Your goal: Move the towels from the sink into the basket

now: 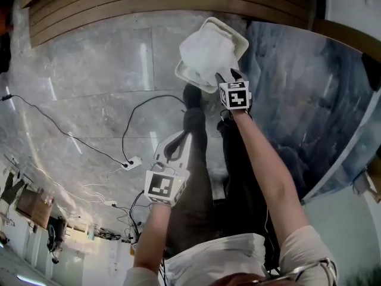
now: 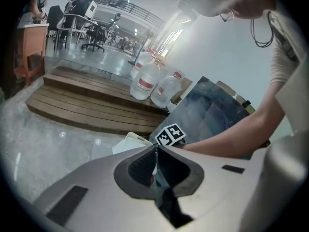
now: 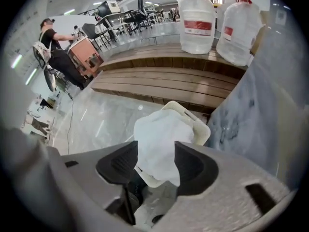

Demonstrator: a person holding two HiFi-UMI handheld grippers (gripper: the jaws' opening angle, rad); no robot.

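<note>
Drop-off step: right gripper (image 3: pixel 157 152), jaws apart either side of the towel (image 3: pixel 159 129) lying in the basket (image 3: pixel 197 124) on the floor (image 3: pixel 106 115); left gripper (image 2: pixel 155 151) closed, empty; next likely lift clear, fetch another.

Cannot see into the basket (image 1: pixel 240 39) from the head view: heaped over by the white towel (image 1: pixel 205 51), only rim showing. Reduced to a pale corner behind the left claw (image 2: pixel 155 147) in the left gripper view. Mostly masked by its own marker cube (image 1: pixel 235 95): the right claw (image 1: pixel 230 76). Too small and blurred to make out: the distant person (image 3: pixel 54 50). Cut off at the head view's left edge: the floor cable (image 1: pixel 36 109).
</note>
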